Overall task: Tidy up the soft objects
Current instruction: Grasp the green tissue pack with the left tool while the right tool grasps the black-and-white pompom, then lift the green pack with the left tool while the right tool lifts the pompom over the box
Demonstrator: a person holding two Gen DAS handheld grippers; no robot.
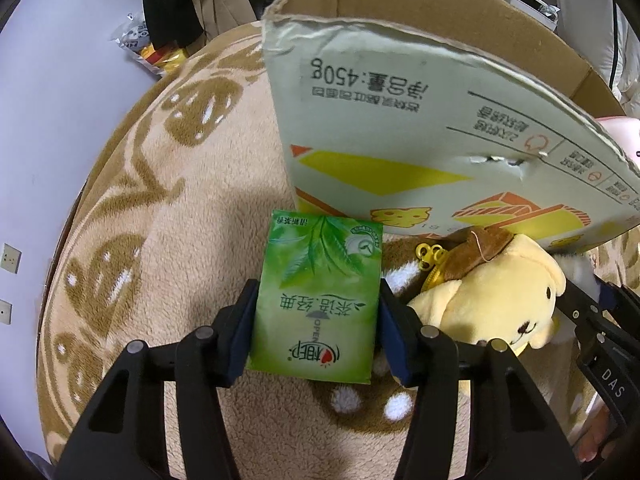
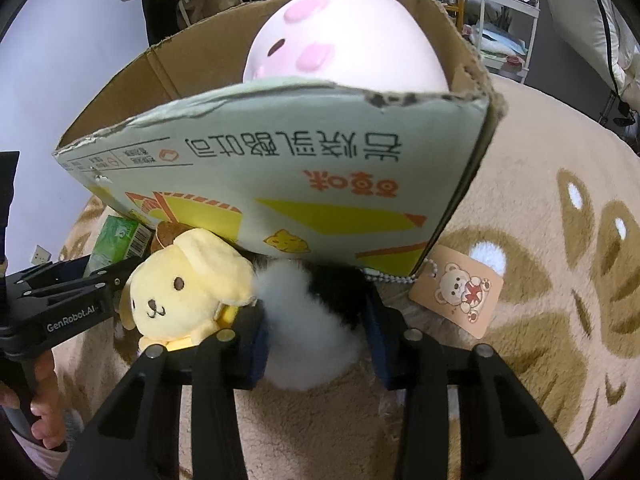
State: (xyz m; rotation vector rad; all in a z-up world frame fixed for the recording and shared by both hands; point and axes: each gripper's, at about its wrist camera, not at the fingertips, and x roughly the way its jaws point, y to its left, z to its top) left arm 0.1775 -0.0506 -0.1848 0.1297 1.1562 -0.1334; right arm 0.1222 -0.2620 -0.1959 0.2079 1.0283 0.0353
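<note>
A green tissue pack [image 1: 324, 264] lies on the beige fleece blanket, and the blue pads of my left gripper [image 1: 318, 320] press on both its long sides. My right gripper [image 2: 316, 320] is shut on a fluffy black-and-white plush [image 2: 296, 280] just in front of the cardboard box [image 2: 280, 168]. Between the two grippers a yellow dog plush [image 2: 188, 284] with a brown cap lies on the blanket against the box front. A big pink plush [image 2: 344, 40] sits inside the box. In the left wrist view the box [image 1: 400, 120] rises right behind the pack.
A paper tag with a bear picture [image 2: 456, 292] lies on a bead chain at the box's right corner. The round beige blanket [image 1: 160, 240] with brown patterns covers the floor. A person's hand [image 2: 44, 412] holds the left gripper's handle. Bags and furniture stand behind the box.
</note>
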